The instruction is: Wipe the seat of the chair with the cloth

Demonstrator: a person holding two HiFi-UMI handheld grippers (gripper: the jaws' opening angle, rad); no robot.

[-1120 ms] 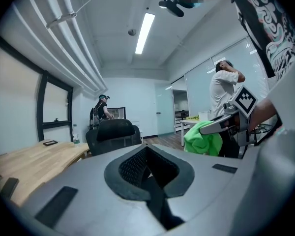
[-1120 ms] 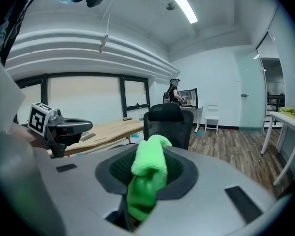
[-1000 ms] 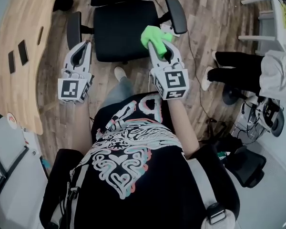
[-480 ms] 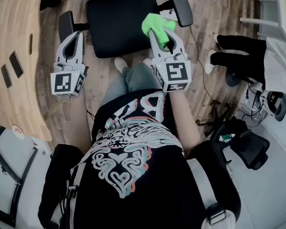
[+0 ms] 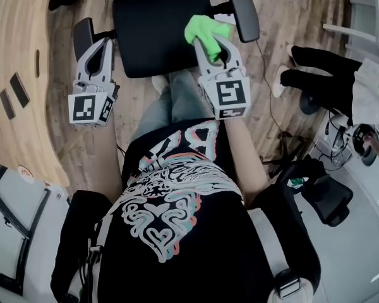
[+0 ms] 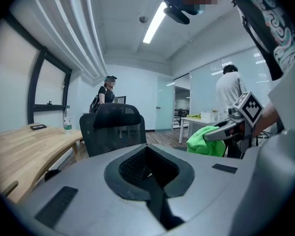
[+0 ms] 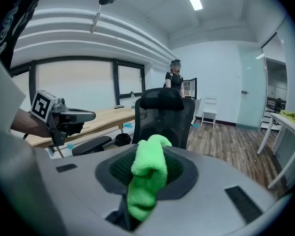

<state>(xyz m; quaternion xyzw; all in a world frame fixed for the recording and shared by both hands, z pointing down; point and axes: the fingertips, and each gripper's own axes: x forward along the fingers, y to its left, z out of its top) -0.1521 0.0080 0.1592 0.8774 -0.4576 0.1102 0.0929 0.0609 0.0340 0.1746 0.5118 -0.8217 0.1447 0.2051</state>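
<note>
Hovering beside the black padded chair seat (image 5: 155, 33), the right tool (image 5: 210, 41) grips a bright green cloth (image 5: 204, 29), the left tool (image 5: 100, 45) is clenched empty; lowering's next.

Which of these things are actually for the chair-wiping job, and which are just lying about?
For the job:
green cloth, clamped in the right gripper
chair seat

Just lying about:
wooden desk
water bottle on it

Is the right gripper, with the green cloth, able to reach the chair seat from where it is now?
Probably yes. The right gripper holds the cloth by the right edge of the seat; nothing lies between them.
</note>
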